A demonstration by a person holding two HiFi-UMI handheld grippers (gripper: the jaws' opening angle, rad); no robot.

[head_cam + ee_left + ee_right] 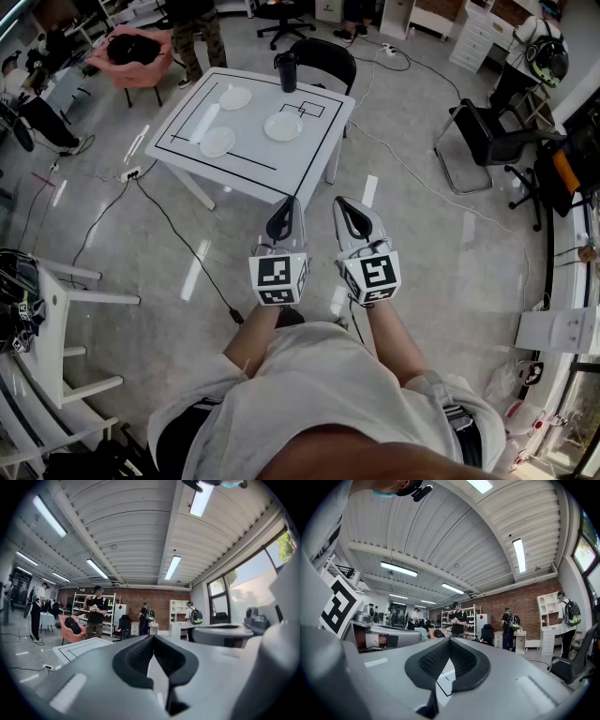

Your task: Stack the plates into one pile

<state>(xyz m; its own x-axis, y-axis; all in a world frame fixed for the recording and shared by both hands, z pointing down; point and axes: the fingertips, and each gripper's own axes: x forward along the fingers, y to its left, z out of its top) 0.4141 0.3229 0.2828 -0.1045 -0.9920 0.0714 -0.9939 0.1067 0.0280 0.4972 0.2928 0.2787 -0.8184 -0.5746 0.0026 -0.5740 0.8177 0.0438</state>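
Lying apart from one another on the white table [302, 155], the three plates have not been piled. The near plate [217, 142] is closest to the fingers, the right plate [283, 127] sits just past it, and the far plate [234, 97] is farthest from them. All three are well ahead of both sets of fingertips, and a black tumbler [286, 71] stands beyond them at the table's far edge.

The left gripper [287, 208] and right gripper [347, 208] are held side by side and level over the floor, short of the table. Each has its jaws pressed together on nothing.

The task looks not yet begun; this is the approach. The next move probably calls for closing the gap to the table, parting one pair of jaws, and taking a plate by its rim.
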